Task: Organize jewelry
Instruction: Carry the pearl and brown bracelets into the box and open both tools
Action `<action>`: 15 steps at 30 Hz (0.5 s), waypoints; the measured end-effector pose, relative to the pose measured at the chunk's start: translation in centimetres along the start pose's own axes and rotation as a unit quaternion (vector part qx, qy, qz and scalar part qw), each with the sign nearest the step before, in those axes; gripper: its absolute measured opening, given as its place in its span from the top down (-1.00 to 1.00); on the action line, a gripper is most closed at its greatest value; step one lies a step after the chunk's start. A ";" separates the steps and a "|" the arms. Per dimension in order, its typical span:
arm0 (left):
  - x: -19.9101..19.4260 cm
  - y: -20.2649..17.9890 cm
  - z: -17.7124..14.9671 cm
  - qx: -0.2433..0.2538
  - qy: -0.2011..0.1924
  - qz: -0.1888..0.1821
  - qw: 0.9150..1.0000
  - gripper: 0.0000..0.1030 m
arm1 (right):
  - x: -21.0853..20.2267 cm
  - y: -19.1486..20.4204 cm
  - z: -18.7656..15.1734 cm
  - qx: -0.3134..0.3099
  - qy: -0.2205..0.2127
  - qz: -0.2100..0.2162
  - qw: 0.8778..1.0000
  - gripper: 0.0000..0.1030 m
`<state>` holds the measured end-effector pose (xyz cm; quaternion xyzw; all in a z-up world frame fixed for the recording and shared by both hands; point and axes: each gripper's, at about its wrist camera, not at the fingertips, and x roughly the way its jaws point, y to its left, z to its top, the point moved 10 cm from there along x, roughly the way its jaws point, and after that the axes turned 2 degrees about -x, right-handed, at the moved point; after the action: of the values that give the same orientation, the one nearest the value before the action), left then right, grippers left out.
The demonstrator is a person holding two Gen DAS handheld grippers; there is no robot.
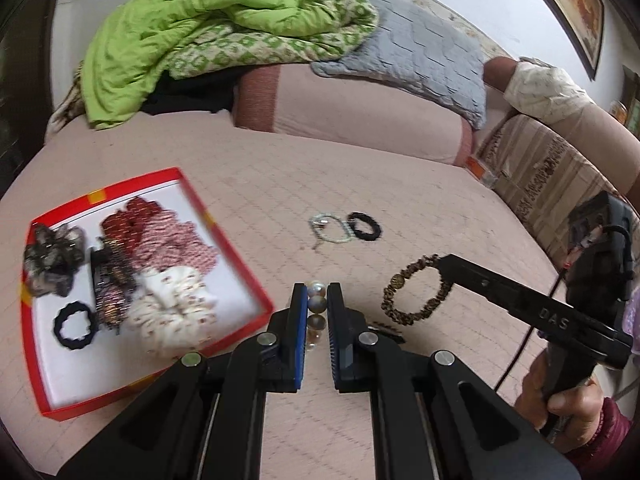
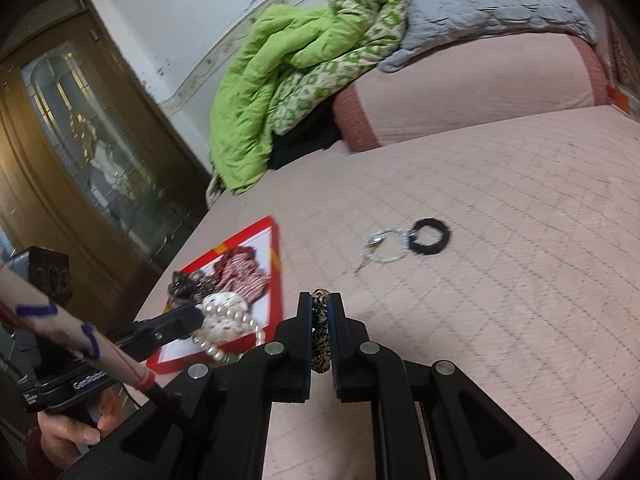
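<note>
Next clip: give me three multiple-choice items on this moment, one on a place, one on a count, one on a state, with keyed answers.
1. Where does the black scrunchie beside the beaded bracelet lie?
A. in the red box
B. on the bed cover
C. on the grey pillow

2. How many loose items lie on the bed cover beyond both tools?
A. two
B. four
C. none

3. What is the right tool doing?
A. open, holding nothing
B. shut on the pearl bracelet
C. shut on the leopard-print scrunchie

Answers:
1 B, it rests on pink quilting outside the red box.
2 A, only scrunchie and bracelet.
3 C, leopard-print scrunchie sits between its fingers; the left tool grips the pearl bracelet.
</note>
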<state>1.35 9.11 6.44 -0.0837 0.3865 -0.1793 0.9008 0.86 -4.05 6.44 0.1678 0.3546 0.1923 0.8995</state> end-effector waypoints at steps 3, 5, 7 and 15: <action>-0.8 1.8 0.1 -0.009 -0.005 0.012 1.000 0.82 | 0.6 1.6 -0.3 -0.007 0.008 0.014 1.000 0.83; -1.3 2.9 0.2 -0.017 -0.008 0.016 1.000 0.82 | 1.1 2.6 -0.5 -0.009 0.013 0.023 1.000 0.83; -1.9 4.1 0.4 -0.024 -0.014 0.024 0.999 0.82 | 1.6 3.9 -0.6 -0.016 0.019 0.033 0.999 0.83; -3.6 8.6 0.5 -0.046 -0.026 0.052 0.997 0.82 | 3.9 8.9 -0.7 -0.042 0.039 0.069 0.996 0.83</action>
<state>1.62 18.47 6.67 -0.1096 0.3749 -0.1116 0.9138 0.97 5.67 7.60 0.1460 0.3686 0.2752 0.8758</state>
